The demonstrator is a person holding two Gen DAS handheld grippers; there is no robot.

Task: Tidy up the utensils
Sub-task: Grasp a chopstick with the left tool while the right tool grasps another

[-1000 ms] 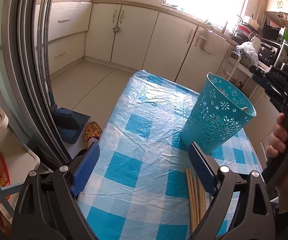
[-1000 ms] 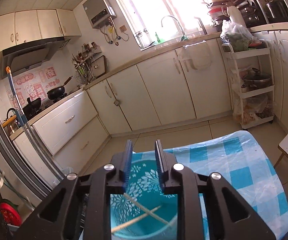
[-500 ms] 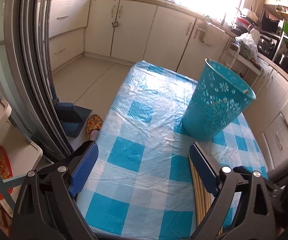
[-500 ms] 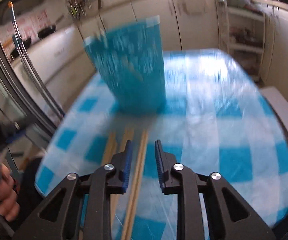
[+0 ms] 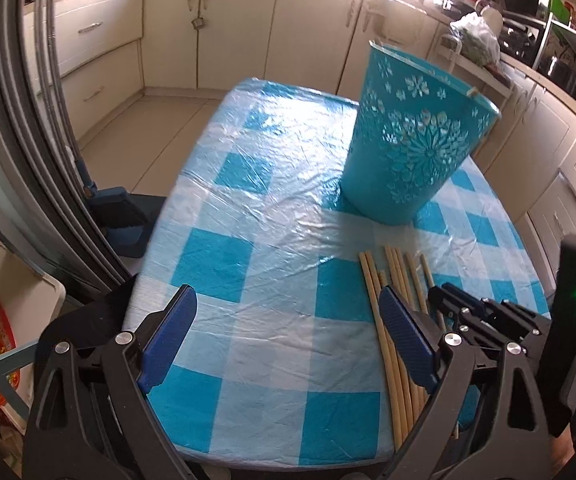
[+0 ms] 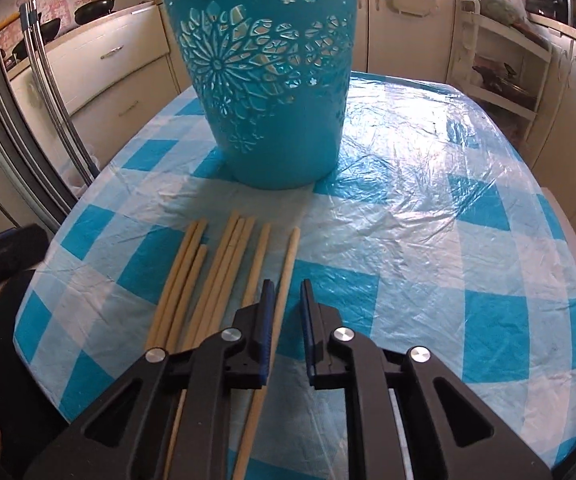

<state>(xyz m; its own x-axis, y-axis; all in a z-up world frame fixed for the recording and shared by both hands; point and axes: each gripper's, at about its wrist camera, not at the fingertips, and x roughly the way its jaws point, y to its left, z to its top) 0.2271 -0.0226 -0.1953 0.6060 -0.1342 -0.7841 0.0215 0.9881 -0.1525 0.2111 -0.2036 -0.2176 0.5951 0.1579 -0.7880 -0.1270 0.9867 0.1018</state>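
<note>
Dropping from above the teal basket [image 6: 266, 80], the right gripper [image 6: 288, 312] now hovers low before it, fingers slightly apart astride the rightmost of the chopsticks [image 6: 224, 276], probably for pickup. Left gripper [image 5: 284, 344] hangs wide open, empty.

- The chopsticks [image 6: 224, 280] run under the right gripper [image 6: 288, 300], near ends hidden.
- The teal basket [image 6: 264, 80] has its rim cut off by the top edge.

Cream kitchen cabinets [image 5: 224, 28], tiled floor [image 5: 144, 128]
</note>
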